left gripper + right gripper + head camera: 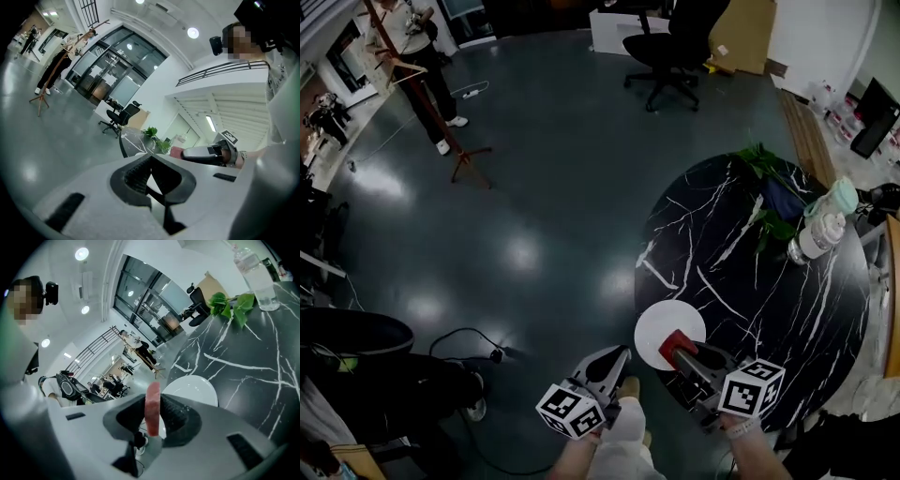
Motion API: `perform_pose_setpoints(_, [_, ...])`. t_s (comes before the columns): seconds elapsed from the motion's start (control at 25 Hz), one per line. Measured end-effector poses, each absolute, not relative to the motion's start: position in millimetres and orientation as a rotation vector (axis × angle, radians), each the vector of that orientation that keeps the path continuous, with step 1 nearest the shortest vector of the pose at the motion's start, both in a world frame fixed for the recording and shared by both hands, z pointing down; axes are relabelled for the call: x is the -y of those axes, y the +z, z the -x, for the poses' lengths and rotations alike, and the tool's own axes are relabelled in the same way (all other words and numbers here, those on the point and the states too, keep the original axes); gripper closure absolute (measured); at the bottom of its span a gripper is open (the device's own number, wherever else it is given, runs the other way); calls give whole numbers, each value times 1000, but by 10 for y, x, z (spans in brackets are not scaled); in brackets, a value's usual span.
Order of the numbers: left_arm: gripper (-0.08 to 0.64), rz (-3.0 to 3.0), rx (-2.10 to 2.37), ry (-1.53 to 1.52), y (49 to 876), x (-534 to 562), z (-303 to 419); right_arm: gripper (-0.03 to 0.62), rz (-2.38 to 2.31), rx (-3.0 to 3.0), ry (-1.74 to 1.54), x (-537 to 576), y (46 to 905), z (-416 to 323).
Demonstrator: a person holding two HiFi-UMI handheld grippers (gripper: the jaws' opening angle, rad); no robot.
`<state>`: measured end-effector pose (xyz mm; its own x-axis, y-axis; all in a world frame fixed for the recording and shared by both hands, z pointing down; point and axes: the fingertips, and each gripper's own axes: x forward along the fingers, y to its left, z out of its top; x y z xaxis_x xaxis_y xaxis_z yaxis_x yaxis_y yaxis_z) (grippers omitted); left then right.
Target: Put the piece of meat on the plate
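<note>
1. Hanging off the table's (750, 281) edge at the left, the left gripper (617, 356) has its jaws together on nothing.
2. On the table's near rim lies the white plate (656, 323).
3. At the plate's near edge, the right gripper (684, 352) pinches the piece of meat (153, 404) upright. I judge this the placing step: lower over the plate's middle, then release.
4. Whether the meat touches the plate cannot be told, because its lower end is hidden between the jaws.

An open-plan office: a black swivel chair (670, 42) stands far ahead of the right gripper (680, 349), with glass-walled rooms (150, 305) beyond and glossy floor (534, 187) between.
</note>
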<state>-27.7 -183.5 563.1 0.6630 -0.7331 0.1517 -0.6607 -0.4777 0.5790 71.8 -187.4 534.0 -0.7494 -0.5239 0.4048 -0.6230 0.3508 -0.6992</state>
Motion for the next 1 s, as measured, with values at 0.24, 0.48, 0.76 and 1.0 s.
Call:
perform_pose_setpoints(0.24, [554, -2247, 1060, -152, 5812, 1861, 247, 502, -967, 2457, 1372, 1997, 5436, -629])
perform_pose_setpoints(0.48, [554, -2229, 1046, -146, 5932, 1813, 250, 502, -907, 2418, 1328, 2001, 5597, -499])
perform_pose_setpoints(0.76, [554, -2220, 1044, -144, 5960, 1791, 265, 502, -899, 2409, 1170, 2005, 5663, -529])
perform_pose_setpoints(1.0, [554, -2217, 1044, -155, 5952, 1790, 252, 502, -900, 2437, 924, 2054, 5596, -543])
